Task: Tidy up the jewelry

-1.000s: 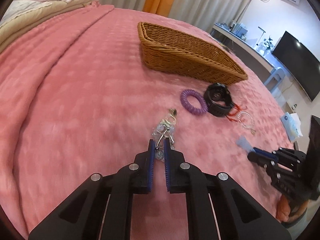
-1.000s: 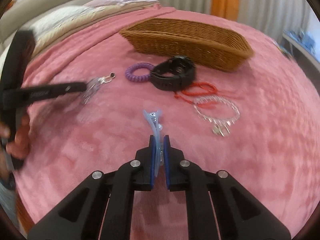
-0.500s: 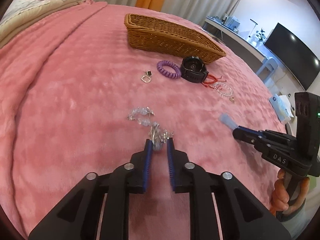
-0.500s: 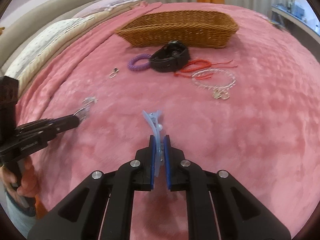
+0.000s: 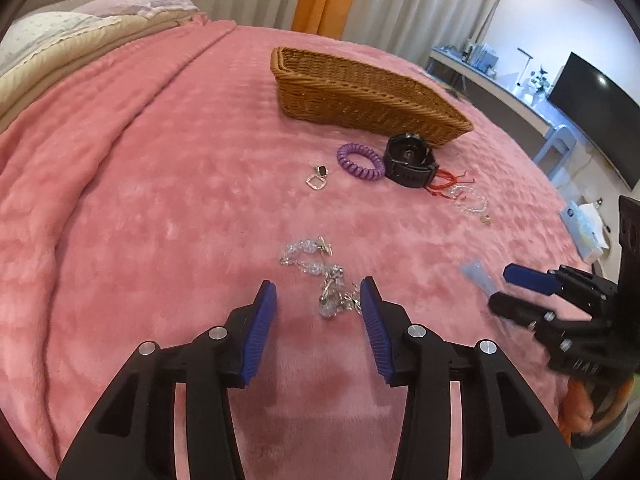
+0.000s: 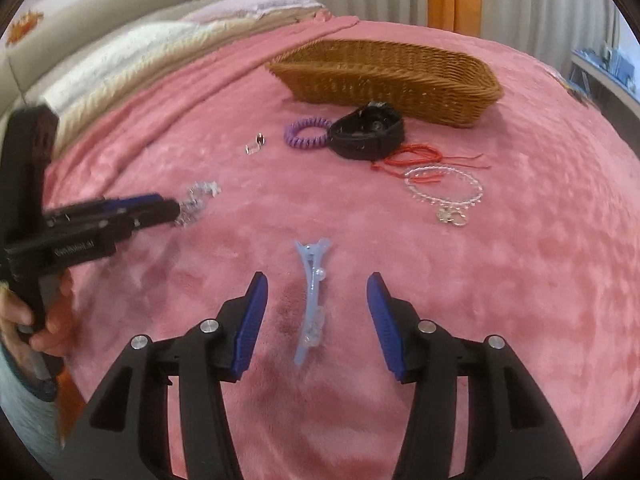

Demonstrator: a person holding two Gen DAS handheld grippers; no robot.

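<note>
Left wrist view first: the left gripper [image 5: 318, 294] has its jaws spread wide, gripping nothing. A crystal chain bracelet [image 5: 320, 276] lies on the pink blanket [image 5: 140, 200] right between the fingertips, well in front of the wicker basket [image 5: 360, 92]. Just in front of the basket sit a purple spiral hair tie [image 5: 359, 156] and a black watch [image 5: 410, 158], touching each other. A small pendant [image 5: 318, 178] lies just left of the hair tie. Red cord [image 5: 442, 188] and a clear bead bracelet [image 5: 470, 202] sit right of the watch. The right gripper [image 5: 498, 286] shows at the far right with its fingers apart.

Right wrist view: right gripper [image 6: 318, 290] is also wide apart, empty, with a light blue hair clip [image 6: 312, 300] lying flat on the blanket between the fingers, well in front of the basket [image 6: 384, 76]. Watch [image 6: 366, 136], hair tie [image 6: 306, 136], red cord [image 6: 416, 156] and bead bracelet [image 6: 444, 190] are all near the basket's front. Left gripper [image 6: 174, 208] is off to the left, at the crystal chain [image 6: 196, 200].
</note>
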